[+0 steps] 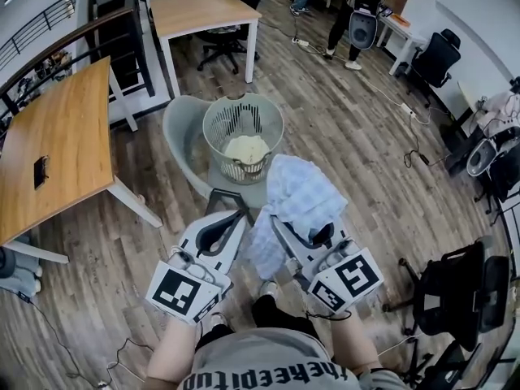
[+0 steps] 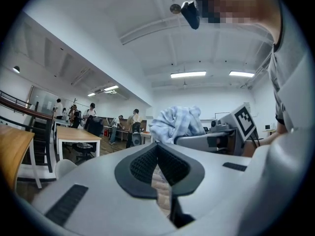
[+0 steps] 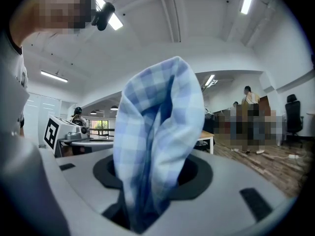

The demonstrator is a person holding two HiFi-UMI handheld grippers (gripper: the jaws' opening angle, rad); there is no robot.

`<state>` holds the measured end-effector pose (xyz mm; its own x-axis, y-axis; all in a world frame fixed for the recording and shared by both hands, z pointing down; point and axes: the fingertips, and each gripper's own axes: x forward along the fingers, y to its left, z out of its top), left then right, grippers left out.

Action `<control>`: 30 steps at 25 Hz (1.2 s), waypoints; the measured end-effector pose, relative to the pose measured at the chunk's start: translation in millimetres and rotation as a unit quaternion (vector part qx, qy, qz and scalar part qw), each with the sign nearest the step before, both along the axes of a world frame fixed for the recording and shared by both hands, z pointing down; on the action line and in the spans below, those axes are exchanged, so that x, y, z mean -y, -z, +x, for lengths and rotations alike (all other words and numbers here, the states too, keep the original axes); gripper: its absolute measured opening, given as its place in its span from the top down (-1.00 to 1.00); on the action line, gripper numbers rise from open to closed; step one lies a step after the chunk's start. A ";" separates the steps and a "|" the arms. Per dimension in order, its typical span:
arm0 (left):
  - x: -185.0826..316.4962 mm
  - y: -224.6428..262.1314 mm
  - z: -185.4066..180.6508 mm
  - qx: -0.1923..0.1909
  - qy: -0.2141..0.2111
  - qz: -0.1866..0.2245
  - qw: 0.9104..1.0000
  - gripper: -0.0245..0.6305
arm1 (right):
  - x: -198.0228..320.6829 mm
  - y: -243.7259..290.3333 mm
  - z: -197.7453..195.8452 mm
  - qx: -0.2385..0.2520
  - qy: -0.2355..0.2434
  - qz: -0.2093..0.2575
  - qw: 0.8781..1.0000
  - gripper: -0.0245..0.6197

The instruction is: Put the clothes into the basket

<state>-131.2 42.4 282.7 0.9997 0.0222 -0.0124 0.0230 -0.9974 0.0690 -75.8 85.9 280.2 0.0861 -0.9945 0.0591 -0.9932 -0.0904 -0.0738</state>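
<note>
while the right tool (image 1: 281, 223) pinches a blue checked cloth (image 1: 302, 192), the left tool (image 1: 234, 218) is pressed together, empty; the white basket (image 1: 221, 132) stands ahead of both.

The blue checked cloth (image 1: 299, 195) covers the tips of the right gripper (image 1: 301, 232) in the head view, so the spot where they pinch it can't be seen there. In the right gripper view the cloth (image 3: 157, 146) fills the gap and hides the room straight ahead. The grey chair (image 1: 180, 132) is half hidden under the basket (image 1: 242, 124). In the basket lies something pale (image 1: 246, 148), too small to tell what it is. The wooden table (image 1: 57, 153) at 9 o'clock is cut off by the edge. The people (image 1: 345, 23) at 1 o'clock are cut off at the top. The person's arms (image 1: 172, 354) at 6 o'clock run off the bottom.
</note>
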 end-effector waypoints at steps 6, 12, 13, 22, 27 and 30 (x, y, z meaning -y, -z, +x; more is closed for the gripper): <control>-1.2 0.2 31.1 -0.006 0.026 -0.008 1.000 0.88 | -2.1 -2.4 33.4 -0.002 0.023 -0.001 1.000 0.27; -10.5 0.2 60.2 -0.008 0.057 -0.011 0.998 0.88 | -11.2 -4.1 63.1 0.001 0.049 0.002 0.999 0.27; -13.0 0.1 63.7 -0.009 0.060 -0.012 0.998 0.88 | -13.1 -4.8 66.5 0.001 0.052 0.003 0.999 0.27; -29.6 -8.0 83.1 0.006 0.063 -0.001 0.998 0.88 | -20.9 -13.2 82.4 0.012 0.063 0.010 0.998 0.27; -24.8 -14.7 92.4 0.016 0.060 -0.003 0.998 0.88 | -15.3 -16.1 90.1 0.015 0.061 0.010 0.998 0.27; -18.3 -14.5 100.6 0.016 0.057 -0.005 0.998 0.88 | -10.2 -15.8 96.8 0.014 0.058 0.009 0.998 0.27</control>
<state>-30.6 60.7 297.2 0.9956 -0.0916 0.0191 -0.0928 -0.9927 0.0770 21.0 96.1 296.0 -0.0320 -0.9986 0.0429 -0.9944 0.0274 -0.1025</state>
